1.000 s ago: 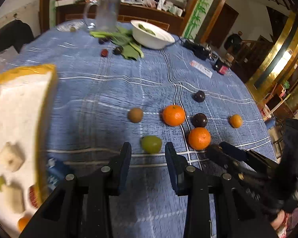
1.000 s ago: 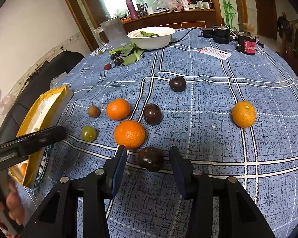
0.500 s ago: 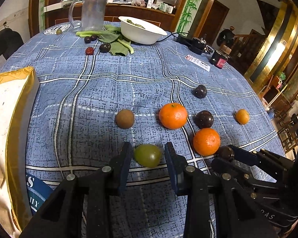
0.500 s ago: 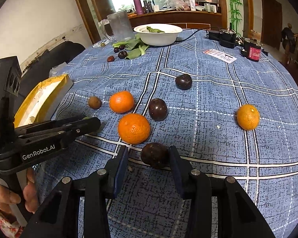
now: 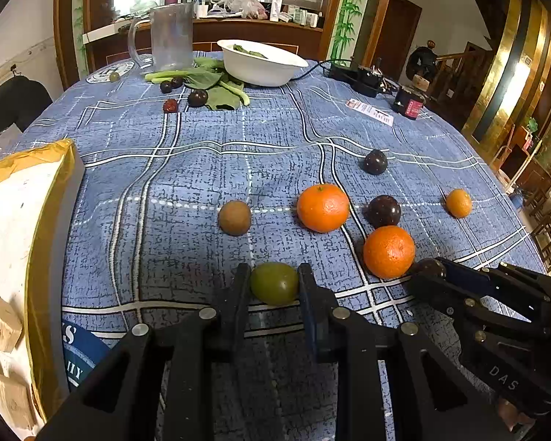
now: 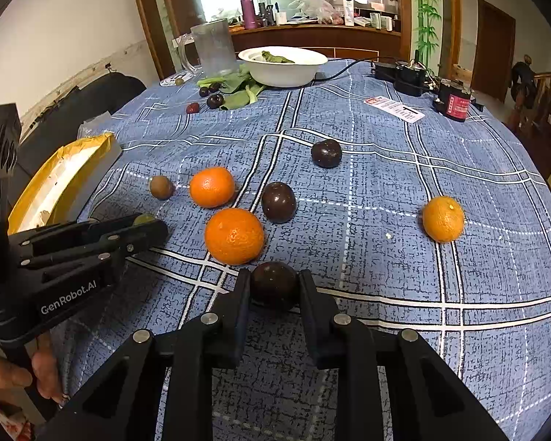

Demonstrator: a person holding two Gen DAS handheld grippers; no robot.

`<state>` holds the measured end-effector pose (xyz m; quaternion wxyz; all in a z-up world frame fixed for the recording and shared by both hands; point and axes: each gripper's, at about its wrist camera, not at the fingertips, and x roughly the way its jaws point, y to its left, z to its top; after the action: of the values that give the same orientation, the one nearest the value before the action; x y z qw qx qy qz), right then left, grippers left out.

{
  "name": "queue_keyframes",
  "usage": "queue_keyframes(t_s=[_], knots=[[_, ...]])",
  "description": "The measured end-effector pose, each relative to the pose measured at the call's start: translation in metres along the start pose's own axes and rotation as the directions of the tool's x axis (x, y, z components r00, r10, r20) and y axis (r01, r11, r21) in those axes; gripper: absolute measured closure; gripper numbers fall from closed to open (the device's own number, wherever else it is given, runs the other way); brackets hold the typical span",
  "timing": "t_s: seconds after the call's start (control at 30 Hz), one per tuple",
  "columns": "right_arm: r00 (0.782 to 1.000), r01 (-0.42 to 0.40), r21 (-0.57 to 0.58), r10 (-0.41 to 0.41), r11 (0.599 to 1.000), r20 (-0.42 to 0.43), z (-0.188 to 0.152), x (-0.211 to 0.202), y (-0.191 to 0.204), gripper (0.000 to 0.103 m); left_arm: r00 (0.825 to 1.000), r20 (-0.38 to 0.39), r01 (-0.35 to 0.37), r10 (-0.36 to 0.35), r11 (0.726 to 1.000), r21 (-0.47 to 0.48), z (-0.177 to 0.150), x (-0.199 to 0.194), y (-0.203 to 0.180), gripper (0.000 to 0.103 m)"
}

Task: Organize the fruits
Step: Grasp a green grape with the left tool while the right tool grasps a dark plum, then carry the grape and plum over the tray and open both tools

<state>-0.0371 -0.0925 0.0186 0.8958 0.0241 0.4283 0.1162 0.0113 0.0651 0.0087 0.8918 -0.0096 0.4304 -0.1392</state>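
We are pinching green fruit (image 5: 274,283) in left gripper (image 5: 274,286), jaws just closing onto it; pinching dark fruit (image 6: 274,284) in right gripper (image 6: 274,288), likewise. Both fruits resting on blue tablecloth (image 5: 202,147), near oranges (image 5: 388,251).

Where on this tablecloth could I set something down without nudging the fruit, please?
Free: the stretch between the yellow-edged box and the brown fruit, and the band between the leaves and the far dark fruit. Crowded: around the oranges.
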Motion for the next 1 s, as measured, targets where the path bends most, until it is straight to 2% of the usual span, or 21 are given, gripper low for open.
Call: queue_keyframes(t_s=[0.27,0.4,0.47,0.63,0.77,0.83,0.9,0.97,1.0], knots=[[0.997,-0.016,0.058,0.012,0.998,0.073,0.004,-0.013,-0.009,0.077,0.996,0.084,0.023,-0.020,0.999,-0.036,0.003,-0.021,0.004,0.079],[0.998,-0.009,0.082,0.004,0.997,0.062,0.003,-0.010,-0.014,0.077,0.991,0.122,0.062,-0.050,0.994,-0.095,0.000,-0.055,0.016,0.079],[0.997,-0.023,0.097,0.016,0.995,0.072,0.004,-0.012,-0.017,0.077,0.989,0.140,0.059,-0.042,0.992,-0.114,-0.003,-0.074,0.024,0.079],[0.991,-0.074,0.095,0.062,0.993,0.122,0.008,-0.030,-0.004,0.076,0.980,0.186,-0.043,0.074,0.986,-0.163,-0.017,-0.131,0.062,0.079],[0.981,-0.158,0.070,0.149,0.985,0.121,0.020,-0.047,0.027,0.076,0.972,0.209,-0.069,0.111,0.977,-0.201,-0.018,-0.167,0.103,0.078],[0.973,-0.201,0.043,0.195,0.979,0.127,0.032,-0.057,0.048,0.076,0.962,0.210,-0.132,0.175,0.970,-0.205,-0.015,-0.179,0.124,0.078],[0.959,-0.254,0.010,0.250,0.967,0.132,0.046,-0.064,0.074,0.076,0.955,0.204,-0.168,0.216,0.959,-0.227,-0.013,-0.186,0.147,0.078],[0.938,-0.329,0.008,0.325,0.944,0.118,0.057,-0.064,0.098,0.076,0.949,0.183,-0.208,0.257,0.946,-0.249,-0.012,-0.184,0.165,0.078],[0.920,-0.382,0.017,0.378,0.924,0.097,0.063,-0.060,0.113,0.076,0.947,0.168,-0.225,0.273,0.940,-0.256,-0.012,-0.181,0.173,0.078]])
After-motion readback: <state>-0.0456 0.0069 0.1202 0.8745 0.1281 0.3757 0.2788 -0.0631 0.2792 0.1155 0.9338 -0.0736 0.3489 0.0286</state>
